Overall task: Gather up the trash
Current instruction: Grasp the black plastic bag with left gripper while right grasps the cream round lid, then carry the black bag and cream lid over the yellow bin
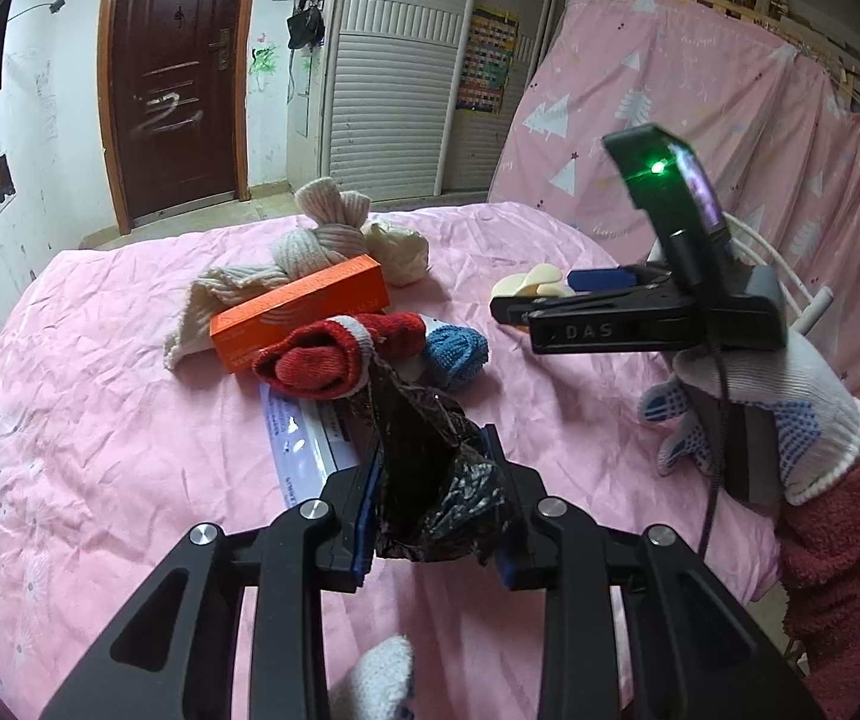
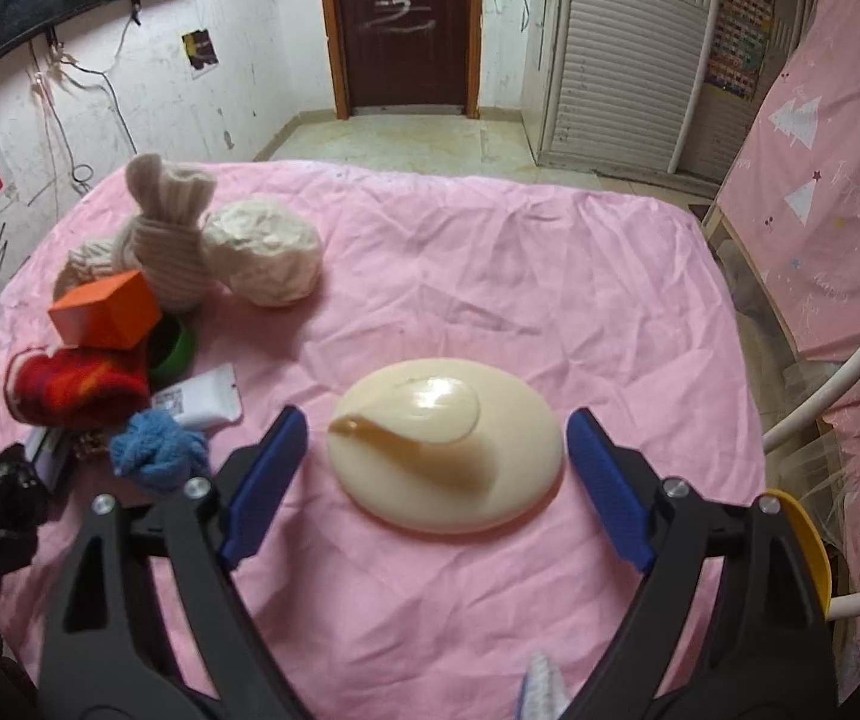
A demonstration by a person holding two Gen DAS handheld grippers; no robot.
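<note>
Left gripper [image 1: 433, 501] had its jaws clamped on a crumpled black plastic bag [image 1: 430, 480], held above the pink cloth [image 1: 100, 420]. Right gripper [image 2: 433, 486] jaws stood wide open, flanking a cream dome-shaped piece [image 2: 448, 450] lying on the cloth, not touching it. Just past the bag: white packet [image 1: 304, 444], red sock [image 1: 322, 360], blue sock ball [image 1: 454, 354], orange box [image 1: 304, 312]. Farther back, beige knit cloth [image 1: 316, 240] and a crumpled cream wad [image 1: 397, 249]. Brown door [image 1: 175, 72] at the far wall.
</note>
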